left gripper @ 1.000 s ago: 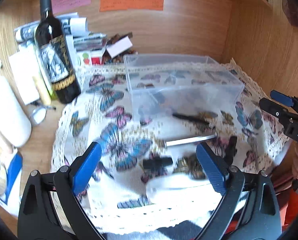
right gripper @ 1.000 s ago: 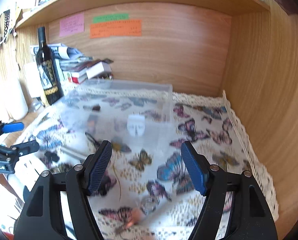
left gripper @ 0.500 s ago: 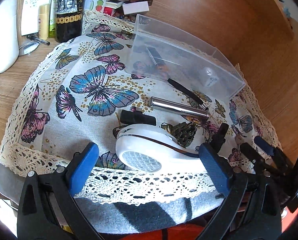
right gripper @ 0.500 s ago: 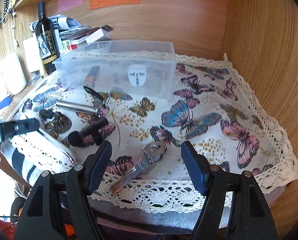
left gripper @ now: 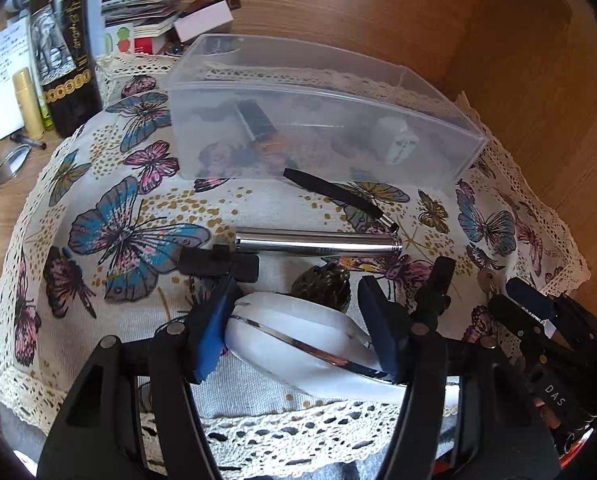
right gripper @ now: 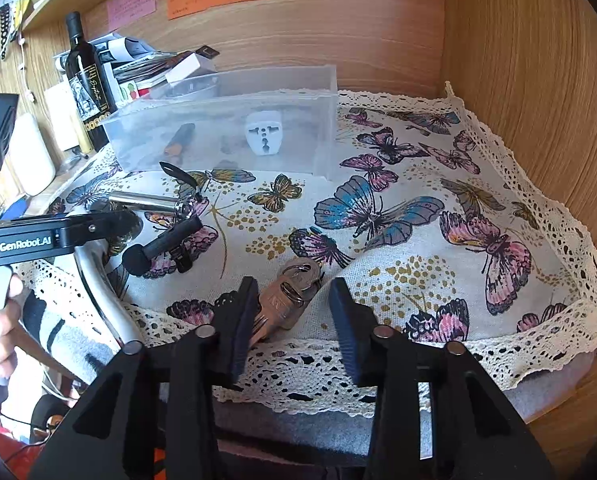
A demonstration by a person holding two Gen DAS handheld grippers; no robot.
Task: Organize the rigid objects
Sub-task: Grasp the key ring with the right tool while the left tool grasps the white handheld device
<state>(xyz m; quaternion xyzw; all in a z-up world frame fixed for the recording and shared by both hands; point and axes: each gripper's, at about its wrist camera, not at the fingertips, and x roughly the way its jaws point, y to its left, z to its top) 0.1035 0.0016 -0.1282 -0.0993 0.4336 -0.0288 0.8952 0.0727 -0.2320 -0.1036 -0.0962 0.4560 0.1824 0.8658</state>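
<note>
My left gripper (left gripper: 294, 312) has its jaws closed in around a white handheld device with a chrome band (left gripper: 294, 340) at the cloth's front edge; both pads touch its sides. My right gripper (right gripper: 292, 308) is open, its jaws straddling a bunch of keys (right gripper: 288, 298) on the front lace. A clear plastic bin (left gripper: 318, 120) at the back holds a white plug adapter (right gripper: 263, 134) and a dark lighter-like item (left gripper: 256, 124). A chrome tube (left gripper: 314, 243), a black pen (left gripper: 334, 194), a black clip (left gripper: 218, 262) and a black marker (right gripper: 162, 246) lie on the butterfly cloth (right gripper: 378, 208).
A wine bottle (left gripper: 64, 52), papers, books and small tubes stand at the back left. Wooden walls close in the back and right (right gripper: 518, 80). A dark pine cone (left gripper: 322, 286) lies beside the white device.
My left gripper has moved down and forward and closed in on the white device. My right gripper has dropped to the keys and narrowed around them.
</note>
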